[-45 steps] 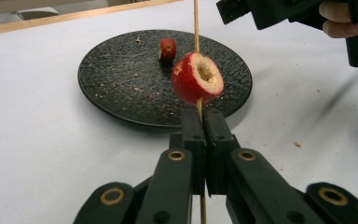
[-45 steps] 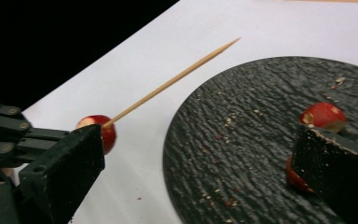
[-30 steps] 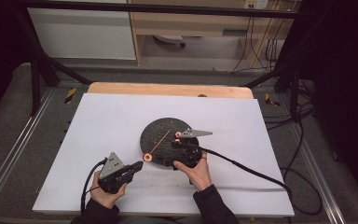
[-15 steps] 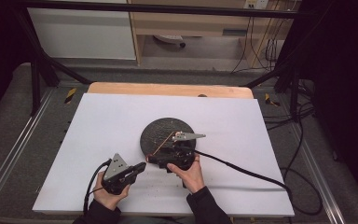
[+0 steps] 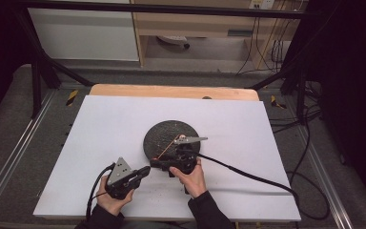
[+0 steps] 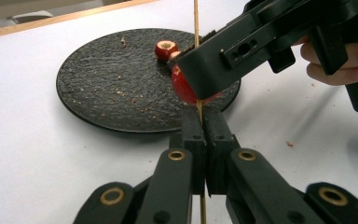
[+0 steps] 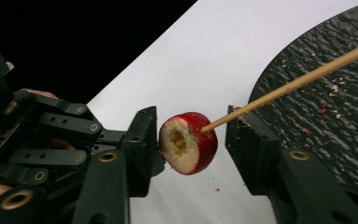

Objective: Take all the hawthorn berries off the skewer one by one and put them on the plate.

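Note:
A thin wooden skewer (image 7: 298, 81) carries a red fruit slice (image 7: 189, 142) with a pale cored centre. My left gripper (image 6: 204, 114) is shut on the skewer's lower end, just below the slice (image 6: 182, 86). My right gripper (image 7: 190, 116) stands open around the slice, its left jaw against the fruit and its right jaw a little clear of it. In the high view both grippers meet at the near edge of the black plate (image 5: 167, 133), left gripper (image 5: 147, 169) and right gripper (image 5: 155, 163) tip to tip. A second red fruit piece (image 6: 165, 48) lies on the plate (image 6: 112, 84).
The plate sits mid-table on a white sheet (image 5: 105, 124), with crumbs scattered on it. The right gripper's cable (image 5: 248, 174) trails across the sheet to the right. A wooden table edge (image 5: 171, 90) runs along the back.
The right gripper has moved left along the skewer toward the left gripper, and the left gripper has shifted slightly right. The two now meet at the plate's near edge.

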`<state>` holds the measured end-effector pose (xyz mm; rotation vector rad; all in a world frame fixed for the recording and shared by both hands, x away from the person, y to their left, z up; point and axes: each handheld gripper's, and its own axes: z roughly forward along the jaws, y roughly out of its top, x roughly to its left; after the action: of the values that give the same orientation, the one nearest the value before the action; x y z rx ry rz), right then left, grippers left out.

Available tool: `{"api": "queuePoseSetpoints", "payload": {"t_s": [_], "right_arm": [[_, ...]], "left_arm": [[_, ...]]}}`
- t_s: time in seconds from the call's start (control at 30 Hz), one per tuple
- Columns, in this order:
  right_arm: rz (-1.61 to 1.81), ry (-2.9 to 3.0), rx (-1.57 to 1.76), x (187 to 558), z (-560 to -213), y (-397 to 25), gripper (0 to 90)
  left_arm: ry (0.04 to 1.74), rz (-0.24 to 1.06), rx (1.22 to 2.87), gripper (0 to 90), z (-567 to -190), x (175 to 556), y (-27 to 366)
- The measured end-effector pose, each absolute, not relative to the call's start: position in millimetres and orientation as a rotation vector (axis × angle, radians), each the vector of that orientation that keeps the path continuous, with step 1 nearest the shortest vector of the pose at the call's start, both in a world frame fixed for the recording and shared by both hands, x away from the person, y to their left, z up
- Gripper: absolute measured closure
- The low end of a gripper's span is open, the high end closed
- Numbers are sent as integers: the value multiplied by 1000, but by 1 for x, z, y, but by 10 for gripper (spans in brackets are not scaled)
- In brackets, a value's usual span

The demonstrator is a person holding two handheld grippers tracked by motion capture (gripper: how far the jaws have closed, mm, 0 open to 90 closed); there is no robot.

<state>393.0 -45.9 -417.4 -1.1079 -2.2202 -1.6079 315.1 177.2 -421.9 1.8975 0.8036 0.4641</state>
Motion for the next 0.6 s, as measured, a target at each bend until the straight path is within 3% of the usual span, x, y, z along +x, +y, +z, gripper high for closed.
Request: {"api": "queuePoseSetpoints", "payload": {"t_s": [0.17, 0.6], "right_arm": [[-1586, -2199, -1096, 394, -418, -46, 625], [-1618, -2212, -1116, 398, -409, -51, 635]], "left_arm": [[802, 464, 1899, 883, -422, 315, 177], [801, 467, 1885, 883, -420, 315, 179]]}}
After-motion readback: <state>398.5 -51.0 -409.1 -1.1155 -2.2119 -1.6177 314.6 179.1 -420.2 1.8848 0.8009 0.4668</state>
